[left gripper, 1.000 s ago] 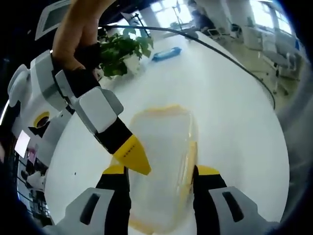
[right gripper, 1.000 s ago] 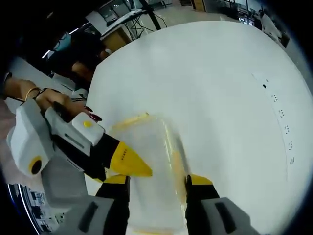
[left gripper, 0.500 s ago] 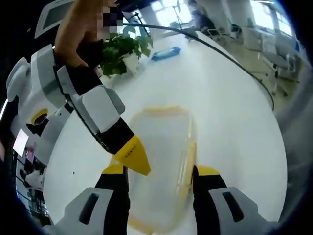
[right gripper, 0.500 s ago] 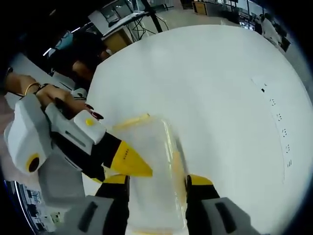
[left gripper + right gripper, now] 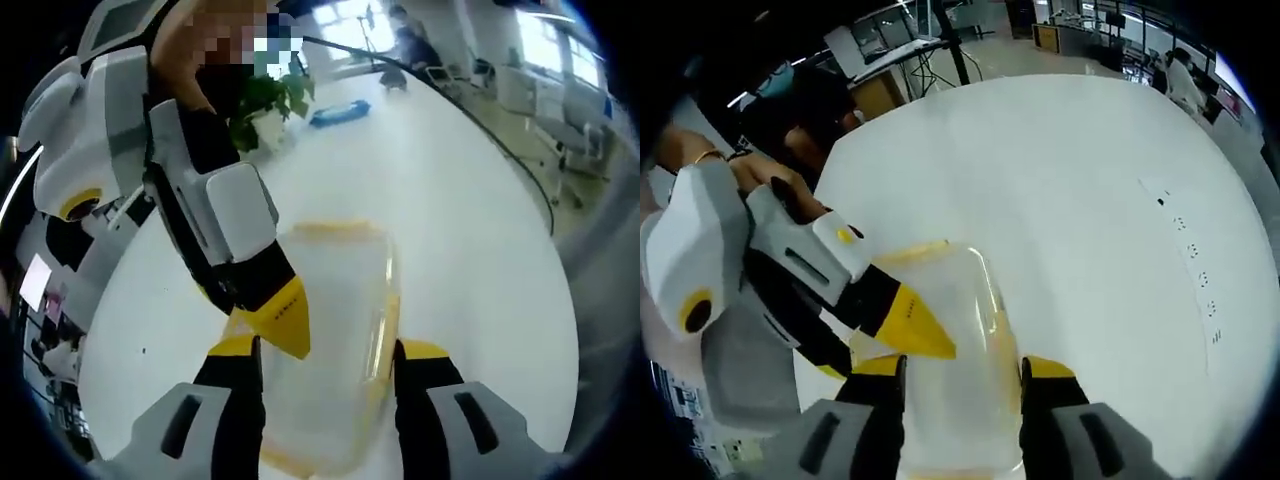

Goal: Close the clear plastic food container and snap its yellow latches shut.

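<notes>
The clear plastic food container (image 5: 325, 340) sits on the round white table (image 5: 470, 250), its near end cut off between the left gripper (image 5: 325, 350)'s spread fingers (image 5: 425, 352), so the latches there cannot be made out. One yellow latch (image 5: 385, 325) runs along the side by the outer finger. The right gripper (image 5: 962, 362) straddles the same container (image 5: 950, 380) from its own side, fingers (image 5: 1048, 368) apart, neither pair visibly pinching it; whether the lid is fully seated is hard to tell through the clear plastic. Each gripper's yellow tip reaches in beside the other's inner finger, over the lid. Beyond the fingertips lies wide bare tabletop, then one potted plant (image 5: 265, 100) and one blue object (image 5: 340, 110) near the far edge.
</notes>
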{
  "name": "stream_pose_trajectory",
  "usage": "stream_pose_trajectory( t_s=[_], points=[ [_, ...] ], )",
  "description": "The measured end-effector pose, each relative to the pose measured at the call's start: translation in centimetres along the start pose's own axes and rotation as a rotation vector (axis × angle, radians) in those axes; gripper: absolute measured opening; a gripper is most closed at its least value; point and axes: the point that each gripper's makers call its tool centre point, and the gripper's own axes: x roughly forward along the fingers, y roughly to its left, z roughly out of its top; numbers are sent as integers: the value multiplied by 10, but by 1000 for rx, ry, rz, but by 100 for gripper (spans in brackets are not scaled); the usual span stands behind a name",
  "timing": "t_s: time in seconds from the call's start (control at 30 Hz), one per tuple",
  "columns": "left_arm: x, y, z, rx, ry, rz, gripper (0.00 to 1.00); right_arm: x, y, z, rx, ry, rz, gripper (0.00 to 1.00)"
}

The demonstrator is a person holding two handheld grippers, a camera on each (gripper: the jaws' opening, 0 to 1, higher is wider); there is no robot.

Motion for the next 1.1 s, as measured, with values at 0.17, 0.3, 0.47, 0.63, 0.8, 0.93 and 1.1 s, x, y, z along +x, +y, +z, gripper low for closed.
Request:
stream_pose_trajectory(
  t_s=[0.17,0.3,0.47,0.63,0.8,0.93,1.1],
  points=[
    [-1,-1,1,-1,1,-7,49,-1,2,1,-14,9,-18,43],
    [-2,-1,1,-9,3,-12,50,-1,2,1,-15,7,-36,43],
    [-4,1,3,-80,-27,-42,50,-3,3,1,-18,-17,-65,43],
    [-4,0,3,-73,-17,-46,51,-4,4,2,-29,-27,-101,43],
    [-4,0,4,-85,-19,-55,50,-6,4,1,-28,-46,-137,42],
    [-4,0,5,-102,-21,-54,51,-7,4,2,-30,-55,-151,42],
    [-7,-2,8,-141,-28,-53,48,-8,3,3,-40,-51,-177,43]
  ],
)
